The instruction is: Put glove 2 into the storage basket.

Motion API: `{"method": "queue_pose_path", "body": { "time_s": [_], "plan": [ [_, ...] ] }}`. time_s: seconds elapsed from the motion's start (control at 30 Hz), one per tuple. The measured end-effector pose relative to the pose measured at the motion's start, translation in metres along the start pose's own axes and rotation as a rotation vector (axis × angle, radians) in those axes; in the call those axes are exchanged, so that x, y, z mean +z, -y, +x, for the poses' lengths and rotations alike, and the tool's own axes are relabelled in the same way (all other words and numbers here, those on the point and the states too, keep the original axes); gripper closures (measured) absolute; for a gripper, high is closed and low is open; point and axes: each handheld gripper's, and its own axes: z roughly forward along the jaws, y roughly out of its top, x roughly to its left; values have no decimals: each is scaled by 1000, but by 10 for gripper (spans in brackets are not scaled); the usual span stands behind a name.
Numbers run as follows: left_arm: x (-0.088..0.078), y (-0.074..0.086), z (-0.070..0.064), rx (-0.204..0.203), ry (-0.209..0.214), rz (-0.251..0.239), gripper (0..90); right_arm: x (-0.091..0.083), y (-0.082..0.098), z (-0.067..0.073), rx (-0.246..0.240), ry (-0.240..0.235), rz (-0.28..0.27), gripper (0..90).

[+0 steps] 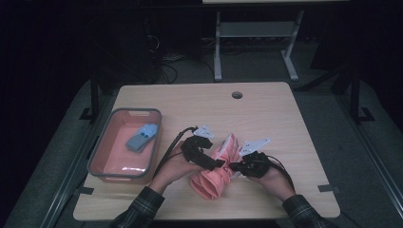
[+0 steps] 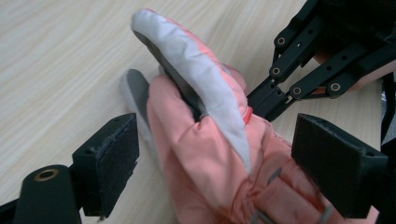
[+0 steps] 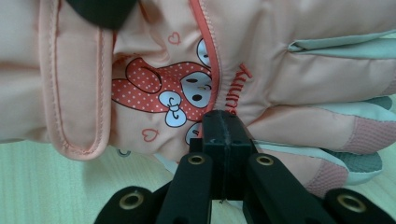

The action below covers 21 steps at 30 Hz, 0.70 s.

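A pink padded glove (image 1: 212,183) with a cartoon bunny print (image 3: 289,79) lies near the table's front edge, propped on its side. My left gripper (image 2: 224,158) is open, its two pads (image 2: 109,161) standing on either side of the glove's (image 2: 196,154) palm without squeezing it. From the right, my right gripper (image 3: 224,126) is shut, its tips pinching the glove's fabric just below the bunny print. In the left gripper view the right gripper (image 2: 259,103) reaches the glove's far side. In the high view the left gripper (image 1: 215,164) and right gripper (image 1: 234,167) face each other across the glove.
A pink bin with a grey rim (image 1: 138,111) stands at the table's left, with a blue-grey glove (image 1: 141,137) lying in it. A round cable hole (image 1: 237,94) sits near the far edge. A desk frame (image 1: 254,42) stands on the floor beyond the table.
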Motion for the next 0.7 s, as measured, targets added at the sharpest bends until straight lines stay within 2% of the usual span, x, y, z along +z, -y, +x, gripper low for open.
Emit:
{"method": "queue_pose_path", "body": {
  "time_s": [0.17,0.23,0.37,0.53,0.7],
  "plan": [
    [16,3,5,-32,38,39,138,2,0,3,-15,20,10,900],
    [21,6,7,-39,39,54,136,2,0,3,-15,21,12,900],
    [32,12,12,-83,68,82,126,3,0,3,-14,19,15,900],
    [38,20,24,-158,125,103,123,4,0,4,-25,25,20,900],
    [42,24,28,-189,157,112,123,5,0,5,-30,31,21,900]
  ]
}}
